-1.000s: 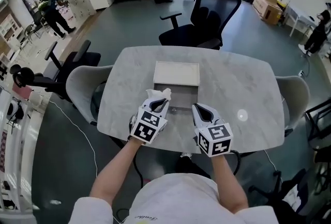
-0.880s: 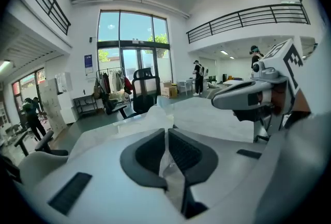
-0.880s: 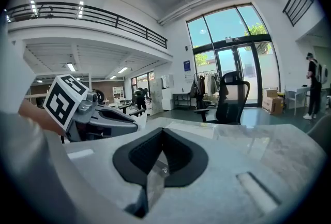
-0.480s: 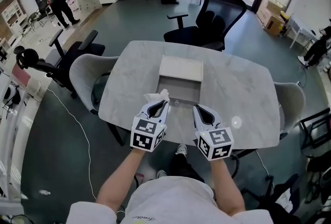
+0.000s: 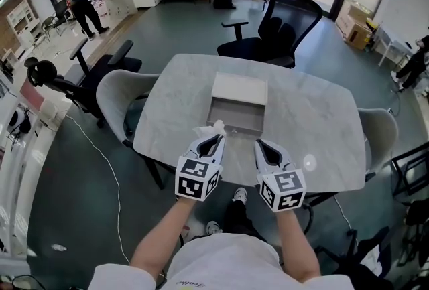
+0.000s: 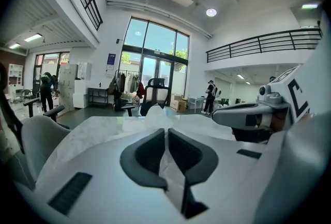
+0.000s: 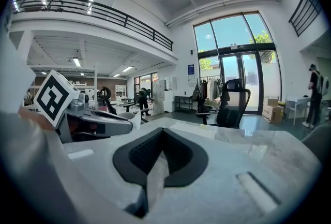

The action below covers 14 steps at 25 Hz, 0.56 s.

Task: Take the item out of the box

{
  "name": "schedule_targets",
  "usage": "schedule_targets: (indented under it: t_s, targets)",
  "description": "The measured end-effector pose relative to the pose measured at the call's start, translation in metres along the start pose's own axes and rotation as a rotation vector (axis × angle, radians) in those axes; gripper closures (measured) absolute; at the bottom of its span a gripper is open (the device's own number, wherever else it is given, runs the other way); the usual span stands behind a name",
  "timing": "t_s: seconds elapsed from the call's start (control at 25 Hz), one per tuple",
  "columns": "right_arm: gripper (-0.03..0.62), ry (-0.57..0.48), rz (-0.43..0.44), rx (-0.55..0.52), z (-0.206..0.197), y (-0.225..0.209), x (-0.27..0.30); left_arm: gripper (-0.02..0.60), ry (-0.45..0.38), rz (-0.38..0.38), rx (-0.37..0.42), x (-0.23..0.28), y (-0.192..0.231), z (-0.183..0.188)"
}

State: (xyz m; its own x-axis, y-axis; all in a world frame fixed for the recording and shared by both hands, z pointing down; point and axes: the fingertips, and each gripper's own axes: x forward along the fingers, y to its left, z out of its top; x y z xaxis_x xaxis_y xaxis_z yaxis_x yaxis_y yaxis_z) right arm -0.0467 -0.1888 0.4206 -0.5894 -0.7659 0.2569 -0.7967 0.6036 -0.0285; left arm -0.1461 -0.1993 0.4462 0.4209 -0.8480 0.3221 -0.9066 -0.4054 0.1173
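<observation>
An open shallow grey box (image 5: 236, 116) lies in the middle of the marble table (image 5: 308, 104), with its white lid (image 5: 240, 89) just behind it. My left gripper (image 5: 213, 139) hovers by the box's near left corner, shut on a crumpled white paper-like item (image 5: 209, 128). In the left gripper view the jaws (image 6: 166, 137) pinch that white item (image 6: 159, 112), which sticks out beyond them. My right gripper (image 5: 263, 147) hovers near the box's front right corner, shut and empty. The right gripper view shows its jaws (image 7: 162, 137) pressed together, and the left gripper (image 7: 98, 122) beside it.
A black office chair (image 5: 281, 27) stands behind the table. Grey shell chairs sit at its left (image 5: 117, 101) and right (image 5: 379, 128). A person (image 5: 84, 1) stands far off at the back left. A cable (image 5: 100, 155) runs over the floor on the left.
Both grippers have drawn back slightly from the box toward the near table edge. The left one still holds the white item. The head camera has shifted a little.
</observation>
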Motion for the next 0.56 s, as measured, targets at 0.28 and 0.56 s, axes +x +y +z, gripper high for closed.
schedule_targets:
  t_s: [0.28,0.56]
  targets:
    - [0.592,0.003,-0.004,-0.004,-0.001,0.0015,-0.0006,0.557,0.01,-0.006,-0.001,0.0022,0.0006,-0.0024]
    - [0.592,0.005,-0.007,-0.003,-0.0009,-0.0024,-0.0005,0.557,0.008,-0.011,-0.001,0.0059,-0.0014,0.0015]
